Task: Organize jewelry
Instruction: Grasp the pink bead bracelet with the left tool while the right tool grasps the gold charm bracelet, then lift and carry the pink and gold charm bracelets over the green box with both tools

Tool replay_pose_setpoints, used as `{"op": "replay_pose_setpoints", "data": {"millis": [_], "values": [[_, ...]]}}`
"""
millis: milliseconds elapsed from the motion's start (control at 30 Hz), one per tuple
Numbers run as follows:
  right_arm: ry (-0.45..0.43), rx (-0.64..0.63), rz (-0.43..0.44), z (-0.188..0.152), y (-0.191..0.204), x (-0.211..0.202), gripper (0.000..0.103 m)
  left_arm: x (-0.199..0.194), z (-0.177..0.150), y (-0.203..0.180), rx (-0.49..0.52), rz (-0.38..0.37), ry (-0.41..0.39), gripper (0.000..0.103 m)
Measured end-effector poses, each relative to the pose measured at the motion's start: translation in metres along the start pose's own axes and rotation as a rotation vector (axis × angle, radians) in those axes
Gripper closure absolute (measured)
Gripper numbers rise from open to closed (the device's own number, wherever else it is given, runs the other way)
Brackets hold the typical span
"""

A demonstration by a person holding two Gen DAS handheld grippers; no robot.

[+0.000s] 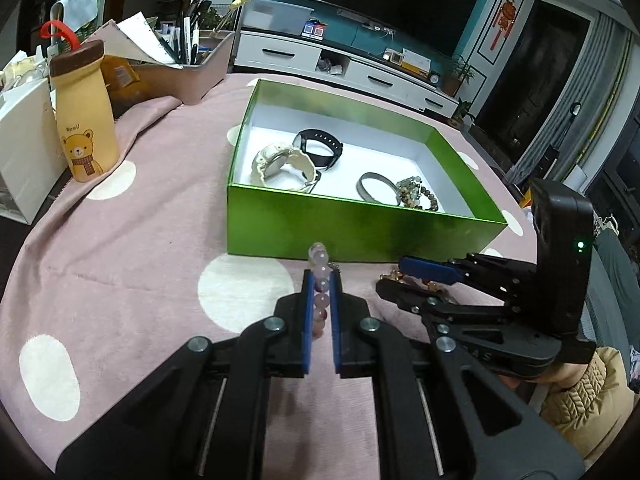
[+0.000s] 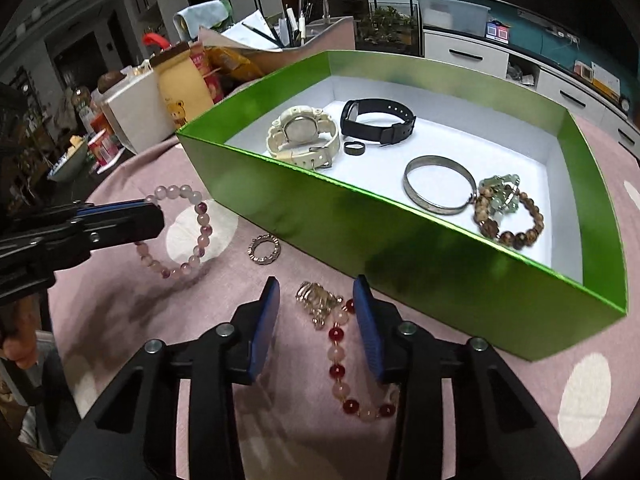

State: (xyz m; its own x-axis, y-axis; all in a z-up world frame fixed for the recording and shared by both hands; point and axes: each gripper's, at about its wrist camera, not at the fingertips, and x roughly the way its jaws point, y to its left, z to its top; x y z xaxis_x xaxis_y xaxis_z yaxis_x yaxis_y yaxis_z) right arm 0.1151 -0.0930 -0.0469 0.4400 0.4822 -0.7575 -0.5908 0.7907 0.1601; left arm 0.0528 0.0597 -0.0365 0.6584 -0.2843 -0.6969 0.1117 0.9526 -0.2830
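My left gripper [image 1: 322,276] is shut on a pale pink bead bracelet [image 1: 319,258], which it holds clear of the pink cloth just in front of the green box [image 1: 340,228]. In the right wrist view the pale pink bracelet [image 2: 188,232] hangs from the left gripper [image 2: 154,216]. My right gripper [image 2: 317,292] is open, low over the cloth. A red and pink bead bracelet [image 2: 338,360] with a gold charm cluster [image 2: 318,300] lies between its fingers. The green box [image 2: 360,232] holds a white watch [image 2: 300,136], a black watch [image 2: 376,120], a small dark ring [image 2: 354,148], a silver bangle [image 2: 436,188] and a brown bead bracelet [image 2: 508,216].
A small silver ring-shaped piece [image 2: 264,250] lies on the cloth near the box's front wall. A bear-print bottle [image 1: 86,120], a white box [image 1: 24,152] and a pen organiser [image 1: 192,64] stand at the table's far left. The right gripper [image 1: 390,274] sits close beside my left.
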Motion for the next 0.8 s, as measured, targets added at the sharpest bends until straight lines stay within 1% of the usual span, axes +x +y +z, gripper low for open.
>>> {"op": "replay_pose_setpoints", "data": {"millis": [67, 133, 200, 267, 400, 600, 800], "values": [[0.007, -0.011, 0.003, 0.002, 0.002, 0.003, 0.071, 0.001, 0.0, 0.002, -0.003, -0.001, 0.002, 0.096], [0.016, -0.03, -0.019, 0.001, 0.005, 0.007, 0.076, 0.002, 0.0, 0.003, -0.007, -0.001, 0.003, 0.096], [0.024, -0.045, -0.025, 0.0, 0.007, 0.01, 0.079, 0.002, -0.001, 0.004, -0.008, -0.002, 0.003, 0.096], [0.02, -0.046, -0.032, -0.001, 0.006, 0.008, 0.079, 0.002, -0.001, 0.004, -0.01, -0.001, 0.003, 0.096], [-0.003, -0.01, -0.02, -0.002, 0.004, -0.001, 0.08, 0.0, -0.002, 0.003, -0.01, -0.003, 0.0, 0.096], [-0.064, 0.023, 0.001, -0.005, 0.001, -0.034, 0.079, -0.007, -0.001, -0.001, 0.0, -0.005, -0.015, 0.096], [-0.13, 0.042, -0.008, -0.006, -0.004, -0.068, 0.08, -0.018, 0.003, -0.008, 0.018, -0.003, -0.039, 0.096]]}}
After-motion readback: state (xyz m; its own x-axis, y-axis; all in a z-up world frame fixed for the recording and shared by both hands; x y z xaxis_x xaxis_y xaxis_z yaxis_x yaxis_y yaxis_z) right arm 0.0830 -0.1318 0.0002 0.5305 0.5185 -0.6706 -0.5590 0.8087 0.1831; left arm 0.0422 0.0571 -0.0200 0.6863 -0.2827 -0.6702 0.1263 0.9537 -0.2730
